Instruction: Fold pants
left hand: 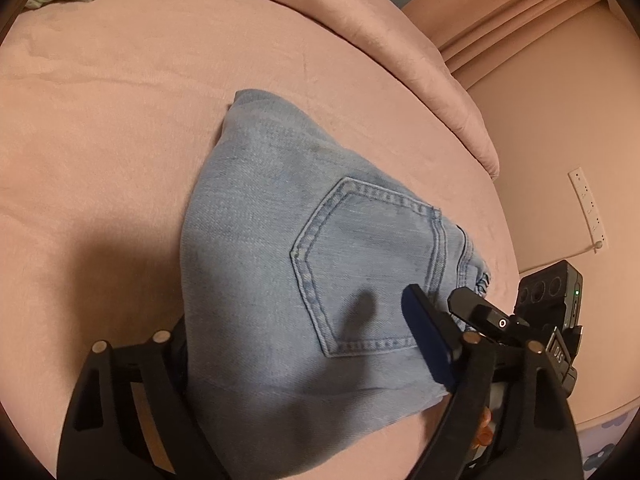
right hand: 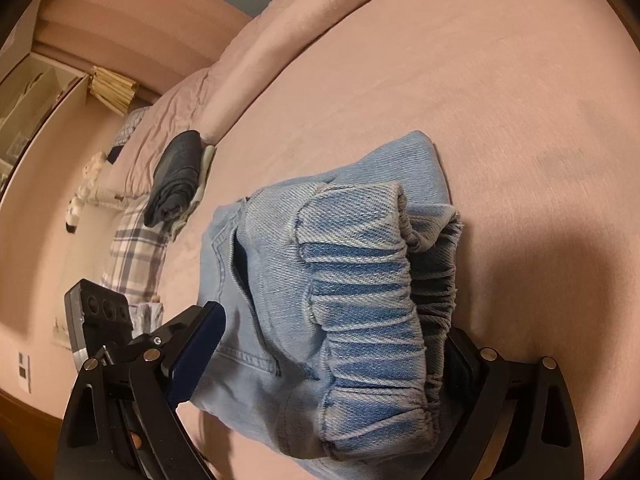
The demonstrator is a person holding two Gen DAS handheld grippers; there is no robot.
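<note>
Light blue denim pants (left hand: 288, 264) lie folded into a compact bundle on the pink bed (left hand: 120, 140). In the left wrist view a back pocket faces up. My left gripper (left hand: 296, 344) is open, its jaws wide on either side of the bundle's near end; the left finger is hidden under the cloth, the blue-padded right finger (left hand: 428, 344) shows. In the right wrist view the pants (right hand: 340, 272) show their gathered elastic waistband. My right gripper (right hand: 328, 352) is open and straddles the waistband end, which fills the gap between the fingers.
A dark folded garment (right hand: 176, 176) lies on a pale cloth at the bed's far edge, with a plaid cloth (right hand: 136, 252) beside it. The pink blanket ridge (left hand: 400, 40) runs along the back. A wall with a power strip (left hand: 588, 208) is on the right.
</note>
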